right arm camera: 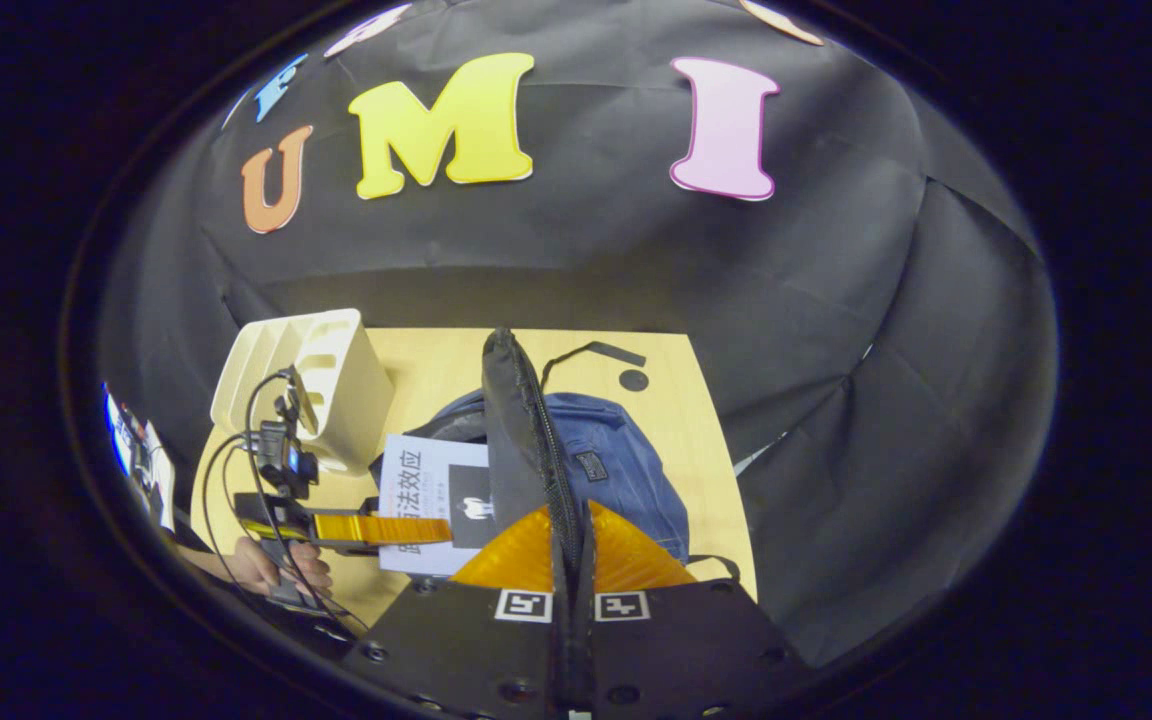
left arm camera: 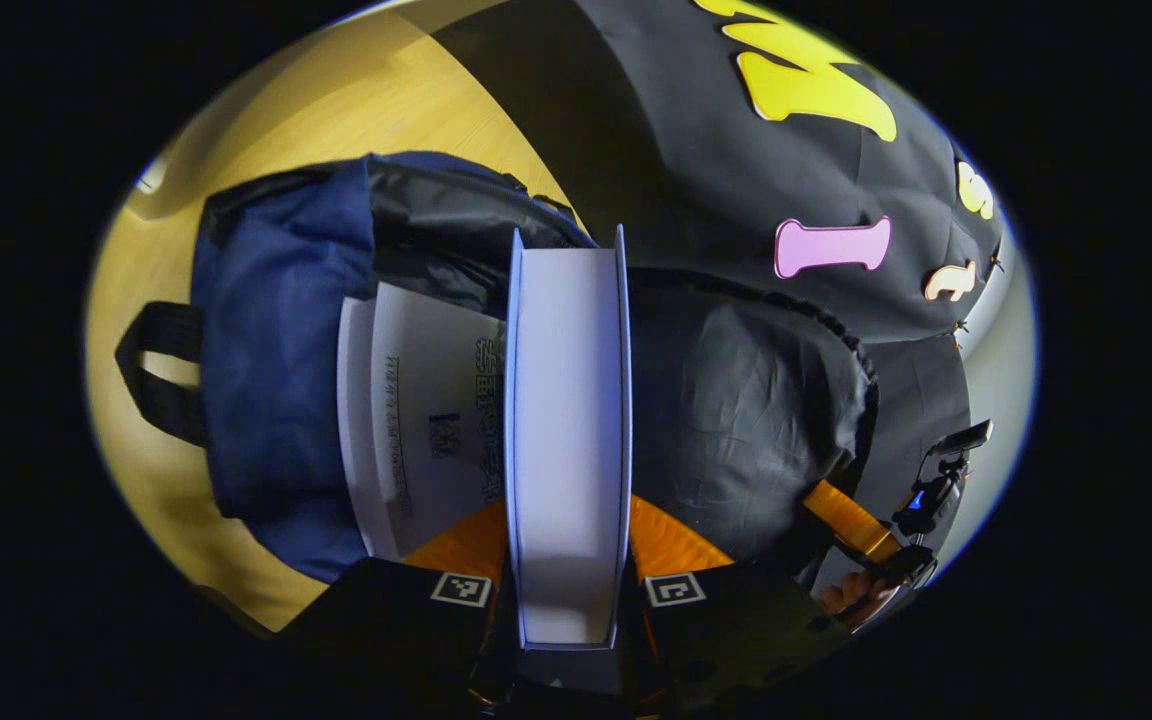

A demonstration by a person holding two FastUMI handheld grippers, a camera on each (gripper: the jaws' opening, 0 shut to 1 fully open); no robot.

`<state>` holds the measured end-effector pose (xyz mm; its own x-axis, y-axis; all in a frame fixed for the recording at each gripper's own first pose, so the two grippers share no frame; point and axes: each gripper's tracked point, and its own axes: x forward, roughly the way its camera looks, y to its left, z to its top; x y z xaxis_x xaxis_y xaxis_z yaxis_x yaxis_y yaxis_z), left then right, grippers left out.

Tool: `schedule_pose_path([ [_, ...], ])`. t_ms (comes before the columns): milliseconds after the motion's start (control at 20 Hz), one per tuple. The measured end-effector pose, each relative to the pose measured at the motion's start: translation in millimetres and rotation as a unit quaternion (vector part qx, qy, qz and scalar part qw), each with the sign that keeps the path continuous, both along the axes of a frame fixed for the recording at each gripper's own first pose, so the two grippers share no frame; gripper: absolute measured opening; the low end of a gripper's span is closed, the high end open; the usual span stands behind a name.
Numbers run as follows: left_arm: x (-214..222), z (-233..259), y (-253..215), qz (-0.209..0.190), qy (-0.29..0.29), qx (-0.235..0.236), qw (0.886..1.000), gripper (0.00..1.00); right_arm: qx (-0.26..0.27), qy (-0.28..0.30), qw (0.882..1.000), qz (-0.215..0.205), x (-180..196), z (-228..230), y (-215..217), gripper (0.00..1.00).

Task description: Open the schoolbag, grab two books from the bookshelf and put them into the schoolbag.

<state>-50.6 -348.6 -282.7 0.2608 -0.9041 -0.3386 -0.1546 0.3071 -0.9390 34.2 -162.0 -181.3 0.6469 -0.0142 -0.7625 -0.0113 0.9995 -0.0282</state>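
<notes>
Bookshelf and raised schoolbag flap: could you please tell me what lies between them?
In the right gripper view, a white book lies between the bookshelf and the flap, with the left gripper at it.

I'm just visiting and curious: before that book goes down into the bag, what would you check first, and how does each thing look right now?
1. Left gripper shut on the white book: ok, a finger on each cover.
2. Right gripper pinching the schoolbag's flap up: ok.
3. Schoolbag mouth open: ok, black lining shows.
4. First book already in the opening: ok, though part still sticks out.
5. Room beside it for the second book: cannot tell.
6. Bookshelf out of the way: ok, it stands behind the bag.
</notes>
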Motion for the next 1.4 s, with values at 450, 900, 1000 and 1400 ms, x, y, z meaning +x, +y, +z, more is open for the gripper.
schedule_pose_path([
  [450, 13, -21, -32, -0.009, 0.017, -0.015, 1.0, 0.45, -0.012, 0.005, 1.0, 0.006, 6, -2, 3, 0.01],
  [900, -7, -29, -13, -0.101, 0.023, 0.12, 0.987, 0.96, -0.001, 0.006, 1.0, 0.003, 12, -7, 9, 0.01],
  [1000, -9, -25, 10, -0.112, -0.003, 0.187, 0.976, 0.98, 0.004, 0.003, 1.0, 0.006, 12, -8, 16, 0.01],
  [1400, 20, 16, 101, -0.115, -0.141, 0.364, 0.913, 0.98, 0.032, -0.005, 0.999, 0.015, 5, -11, 42, 0.01],
])
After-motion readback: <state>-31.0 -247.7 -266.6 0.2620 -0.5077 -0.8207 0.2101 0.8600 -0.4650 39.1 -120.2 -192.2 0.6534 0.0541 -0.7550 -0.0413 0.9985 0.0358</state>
